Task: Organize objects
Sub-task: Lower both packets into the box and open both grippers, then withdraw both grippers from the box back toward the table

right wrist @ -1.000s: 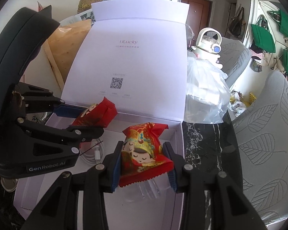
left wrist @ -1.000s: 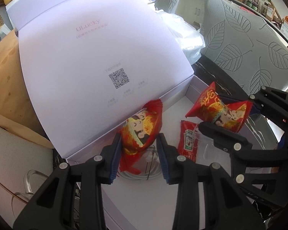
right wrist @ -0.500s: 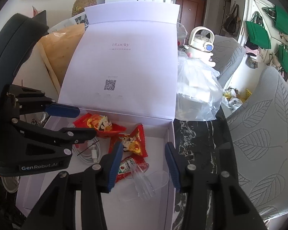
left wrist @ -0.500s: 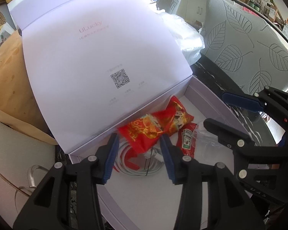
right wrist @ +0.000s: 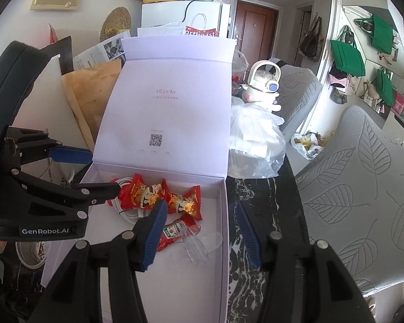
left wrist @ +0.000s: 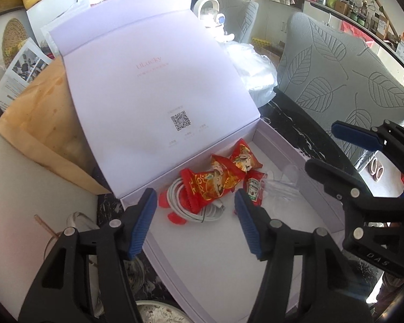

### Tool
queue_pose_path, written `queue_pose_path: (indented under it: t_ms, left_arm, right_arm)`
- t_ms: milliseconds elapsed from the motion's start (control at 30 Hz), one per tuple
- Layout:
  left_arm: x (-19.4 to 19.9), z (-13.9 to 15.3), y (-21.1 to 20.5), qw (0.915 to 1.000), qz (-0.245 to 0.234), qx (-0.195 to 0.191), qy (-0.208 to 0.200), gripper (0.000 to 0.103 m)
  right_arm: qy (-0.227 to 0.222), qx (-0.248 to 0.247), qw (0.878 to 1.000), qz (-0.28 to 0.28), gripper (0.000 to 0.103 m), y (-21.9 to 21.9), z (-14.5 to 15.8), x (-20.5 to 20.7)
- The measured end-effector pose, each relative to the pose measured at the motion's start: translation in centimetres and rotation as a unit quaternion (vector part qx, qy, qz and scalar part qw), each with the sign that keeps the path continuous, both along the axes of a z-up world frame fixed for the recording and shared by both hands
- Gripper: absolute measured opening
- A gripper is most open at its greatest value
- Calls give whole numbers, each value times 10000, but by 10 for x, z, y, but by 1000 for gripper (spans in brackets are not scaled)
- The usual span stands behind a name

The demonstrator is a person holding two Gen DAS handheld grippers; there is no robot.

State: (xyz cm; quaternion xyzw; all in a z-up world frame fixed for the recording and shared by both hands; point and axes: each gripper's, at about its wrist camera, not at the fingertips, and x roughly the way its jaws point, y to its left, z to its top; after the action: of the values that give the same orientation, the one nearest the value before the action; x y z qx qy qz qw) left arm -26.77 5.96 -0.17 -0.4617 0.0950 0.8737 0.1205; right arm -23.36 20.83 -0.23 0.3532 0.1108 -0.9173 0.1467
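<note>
An open white gift box (left wrist: pixel 229 277) (right wrist: pixel 223 210) with its lid (left wrist: pixel 153 86) upright holds two red snack packets (left wrist: pixel 212 181) (right wrist: pixel 145 193), a ketchup sachet (left wrist: pixel 253 188) (right wrist: pixel 172 232), a coiled white cable (left wrist: pixel 199 212) (right wrist: pixel 126 212) and clear plastic cutlery (left wrist: pixel 280 185) (right wrist: pixel 199 245). The second packet (left wrist: pixel 243 157) (right wrist: pixel 184 202) lies beside the first. My left gripper (left wrist: pixel 195 215) is open and empty above the box's near part. My right gripper (right wrist: pixel 199 231) is open and empty over the box's right wall.
A brown paper bag (left wrist: pixel 40 123) leans left of the box. A clear plastic bag (right wrist: pixel 256 140) and a white kettle (right wrist: pixel 264 86) stand behind it on the dark marble table (right wrist: pixel 256 196). Grey leaf-pattern chairs (right wrist: pixel 363 183) are at the right.
Both grippers opened and let go of their red snack packets, which now lie in the box. Both grippers have drawn back and up from the box.
</note>
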Motion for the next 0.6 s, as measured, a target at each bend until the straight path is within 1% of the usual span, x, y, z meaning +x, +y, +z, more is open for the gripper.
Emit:
queue_pose_path:
  t_ms: [267,433,600]
  left_arm:
    - [29,29,-7,9996,79,84,253,67]
    - [46,43,-8,9990,98,72,424,76]
    - [61,52,-11,9986,154,142,491,79]
  right_arm:
    - [226,63,9997,-117,58,1,28,27]
    - [361,78,9992,-165,61,2,41,46]
    - [420,69,9988,-228,62,3,52,63]
